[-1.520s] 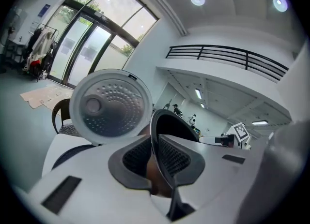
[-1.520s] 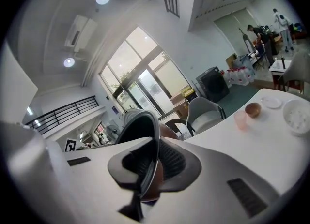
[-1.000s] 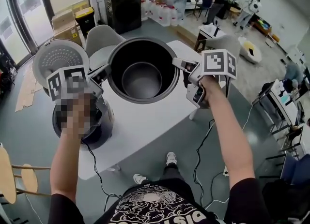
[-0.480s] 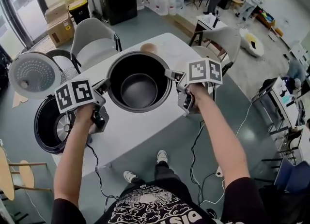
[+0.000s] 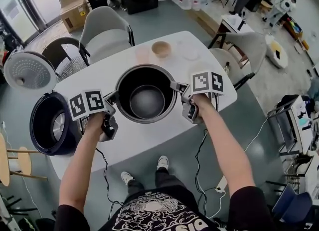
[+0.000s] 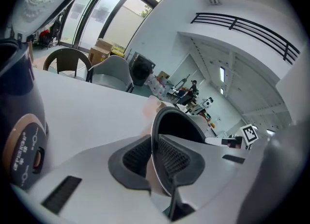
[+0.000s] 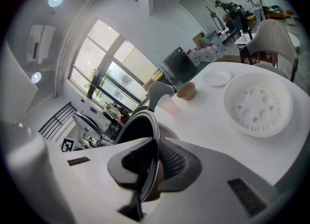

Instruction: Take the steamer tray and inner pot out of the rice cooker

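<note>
The dark inner pot hangs low over the white table, held by its rim from both sides. My left gripper is shut on the pot's left rim, and my right gripper is shut on its right rim. In the left gripper view the thin rim runs between the ribbed pads. The right gripper view shows the same pinch on the rim. The white perforated steamer tray lies on the table to the right. The dark rice cooker stands at the table's left end with its lid up. I cannot tell whether the pot touches the table.
A tan bowl, a pink cup and a small white plate sit at the table's far side. Grey chairs stand behind the table. Cables hang off the near edge.
Both grippers have come down together with the inner pot between them, from high above the table to just over it. The grips on the rim are unchanged.
</note>
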The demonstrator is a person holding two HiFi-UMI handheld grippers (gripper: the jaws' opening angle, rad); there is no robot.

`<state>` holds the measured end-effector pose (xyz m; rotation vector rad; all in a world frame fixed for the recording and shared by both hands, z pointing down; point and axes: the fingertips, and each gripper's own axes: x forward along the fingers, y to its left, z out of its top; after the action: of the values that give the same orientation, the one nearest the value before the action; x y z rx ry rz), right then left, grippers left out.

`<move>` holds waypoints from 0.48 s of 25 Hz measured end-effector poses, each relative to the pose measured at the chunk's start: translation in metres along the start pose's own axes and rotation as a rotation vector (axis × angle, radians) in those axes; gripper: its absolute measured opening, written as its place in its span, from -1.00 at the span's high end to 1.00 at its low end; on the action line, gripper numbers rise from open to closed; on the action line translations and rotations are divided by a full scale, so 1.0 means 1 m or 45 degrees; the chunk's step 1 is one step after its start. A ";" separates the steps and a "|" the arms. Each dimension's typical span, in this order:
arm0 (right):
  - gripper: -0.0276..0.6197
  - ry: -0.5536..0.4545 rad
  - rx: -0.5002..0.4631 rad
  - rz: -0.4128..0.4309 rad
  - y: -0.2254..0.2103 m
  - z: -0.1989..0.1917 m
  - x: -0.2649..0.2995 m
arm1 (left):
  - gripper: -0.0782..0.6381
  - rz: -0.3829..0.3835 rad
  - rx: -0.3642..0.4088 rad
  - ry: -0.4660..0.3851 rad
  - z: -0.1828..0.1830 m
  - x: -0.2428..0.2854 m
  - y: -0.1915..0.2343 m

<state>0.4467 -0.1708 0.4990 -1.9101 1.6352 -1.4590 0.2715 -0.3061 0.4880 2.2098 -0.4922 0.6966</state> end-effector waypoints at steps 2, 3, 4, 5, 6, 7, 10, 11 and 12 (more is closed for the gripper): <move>0.76 0.036 0.003 0.010 -0.010 0.003 0.013 | 0.64 0.032 -0.024 0.003 -0.002 0.011 0.008; 0.76 0.054 0.006 0.014 -0.014 0.003 0.018 | 0.64 0.048 -0.036 0.005 -0.003 0.016 0.012; 0.76 0.073 0.007 0.017 -0.018 0.003 0.023 | 0.64 0.063 -0.050 0.010 -0.005 0.020 0.015; 0.75 0.090 0.007 0.019 -0.021 0.003 0.028 | 0.64 0.076 -0.063 0.015 -0.007 0.023 0.018; 0.75 0.105 0.006 0.020 -0.024 0.003 0.032 | 0.64 0.087 -0.076 0.018 -0.009 0.025 0.021; 0.75 0.117 0.003 0.022 -0.027 0.003 0.036 | 0.64 0.095 -0.088 0.019 -0.011 0.028 0.024; 0.75 0.143 -0.009 0.027 -0.035 0.005 0.045 | 0.64 0.106 -0.117 0.009 -0.014 0.036 0.028; 0.76 0.148 -0.013 0.032 -0.037 0.006 0.047 | 0.63 0.107 -0.122 0.004 -0.015 0.038 0.029; 0.76 0.152 -0.018 0.037 -0.038 0.007 0.049 | 0.63 0.109 -0.124 0.001 -0.016 0.039 0.029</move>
<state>0.4696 -0.2017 0.5485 -1.8309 1.7214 -1.5819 0.2810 -0.3179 0.5366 2.1073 -0.6102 0.7035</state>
